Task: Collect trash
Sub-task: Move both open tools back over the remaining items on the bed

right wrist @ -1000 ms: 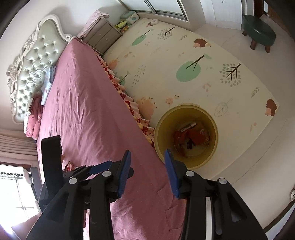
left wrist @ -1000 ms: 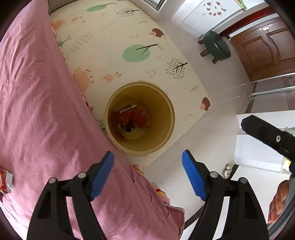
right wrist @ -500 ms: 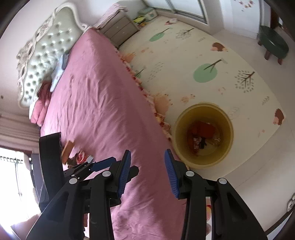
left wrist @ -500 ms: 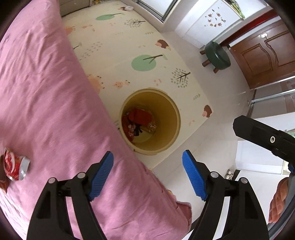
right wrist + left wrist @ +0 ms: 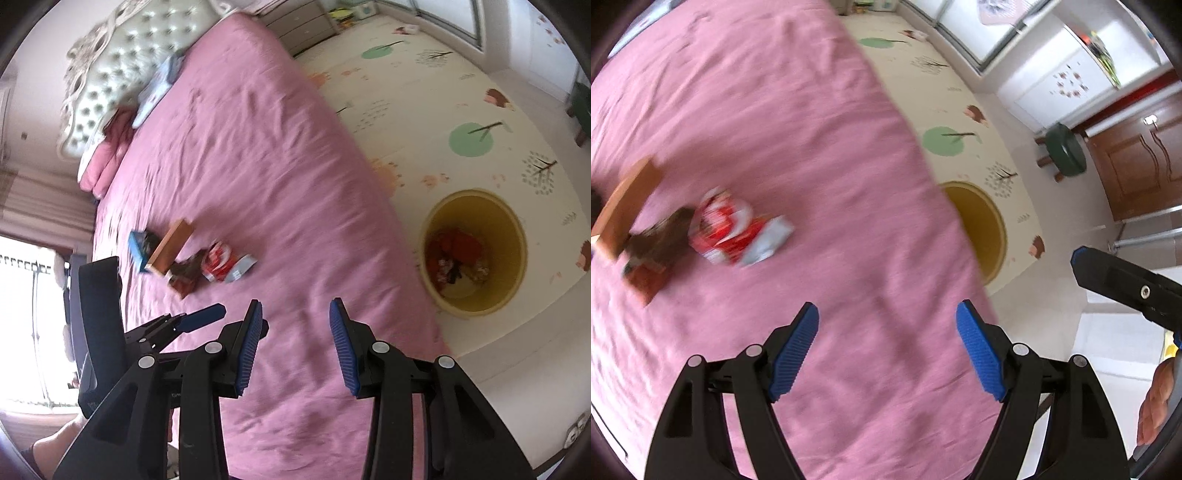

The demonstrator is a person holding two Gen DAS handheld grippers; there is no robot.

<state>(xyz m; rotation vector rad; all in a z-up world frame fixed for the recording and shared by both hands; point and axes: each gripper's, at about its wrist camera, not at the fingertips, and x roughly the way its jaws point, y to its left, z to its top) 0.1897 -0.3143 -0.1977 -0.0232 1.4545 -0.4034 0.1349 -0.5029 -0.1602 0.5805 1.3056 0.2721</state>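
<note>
A small pile of trash lies on the pink bed (image 5: 798, 122): a crumpled red-and-white snack wrapper (image 5: 733, 232), a brown crumpled piece (image 5: 661, 236) and a tan box (image 5: 626, 201). The right wrist view shows the same wrapper (image 5: 221, 264), tan box (image 5: 170, 245) and a blue box (image 5: 138, 249). My left gripper (image 5: 886, 347) is open and empty above the bed, right of the pile. My right gripper (image 5: 295, 339) is open and empty over the bed's edge. The yellow trash bin (image 5: 511, 258) stands on the floor beside the bed and holds red trash; the left wrist view shows its inner wall (image 5: 982, 229).
A patterned play mat (image 5: 443, 92) covers the floor around the bin. A green stool (image 5: 1065, 149) stands near a brown door (image 5: 1137, 162). The tufted headboard (image 5: 122, 70) and pillows (image 5: 107, 155) are at the far end of the bed.
Both views have swung from the bin toward the bed. The trash pile has come well into view. Both grippers stay open and empty.
</note>
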